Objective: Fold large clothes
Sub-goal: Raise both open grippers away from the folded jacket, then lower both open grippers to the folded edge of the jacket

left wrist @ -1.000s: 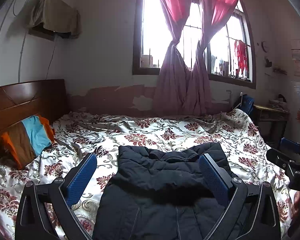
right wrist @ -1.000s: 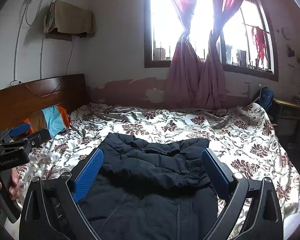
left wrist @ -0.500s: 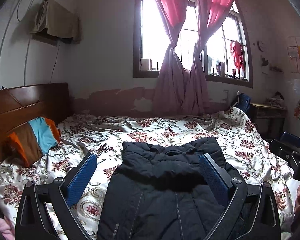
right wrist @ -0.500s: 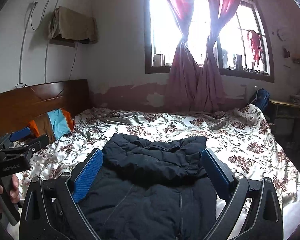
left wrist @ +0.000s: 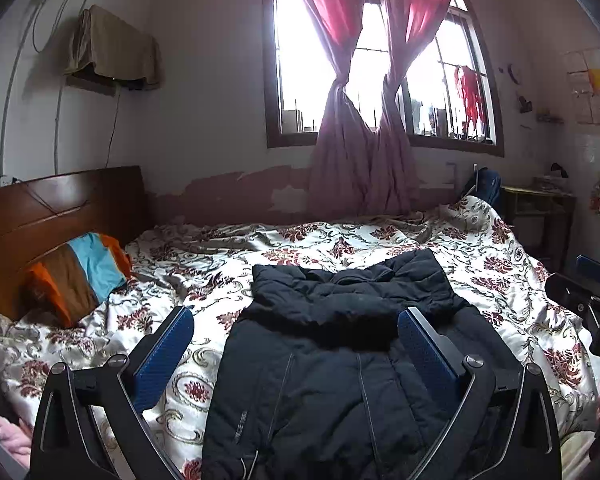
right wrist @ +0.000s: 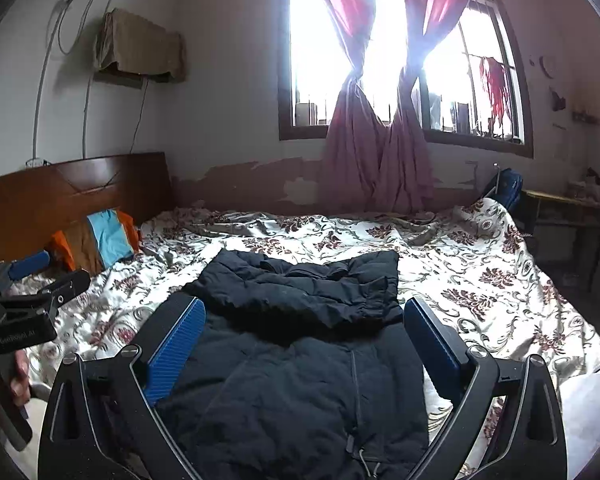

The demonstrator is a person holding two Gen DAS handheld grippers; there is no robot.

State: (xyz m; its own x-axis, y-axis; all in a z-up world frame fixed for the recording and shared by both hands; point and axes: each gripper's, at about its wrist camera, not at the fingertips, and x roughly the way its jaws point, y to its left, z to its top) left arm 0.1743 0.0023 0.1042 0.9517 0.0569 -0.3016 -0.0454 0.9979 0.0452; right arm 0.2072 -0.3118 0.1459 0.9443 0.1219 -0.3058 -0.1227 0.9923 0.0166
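**Q:** Bedroom with a floral bedspread (left wrist: 380,240) over the whole bed, wooden headboard (left wrist: 52,212) at the left, tied pink curtains (left wrist: 364,148) at the window. Dark padded jacket (left wrist: 340,360) lying flat mid-bed, hood end folded over toward the window, hem toward the cameras. Looks tricky to fold?

**A:** Probably bulky and soft rather than heavy. Puffy fill likely to spring back, and the shell looks slick, so shallow pinches may slip. Best guess: grab at the hem corners or the side seams, deep bite, both sides together.

**Q:** Grippers?

**A:** Left gripper (left wrist: 296,354) spread wide, holding nothing, hovering over the lower half of the jacket. Right gripper (right wrist: 304,350) same deal, fingers wide apart and empty, framing the jacket's middle.

**Q:** Anything in the way?

**A:** Not much. Striped orange, brown and blue pillow (left wrist: 80,272) by the headboard, well apart. Small table (right wrist: 568,216) at the right, off the bed. Wrinkled bedspread might drag along, though.
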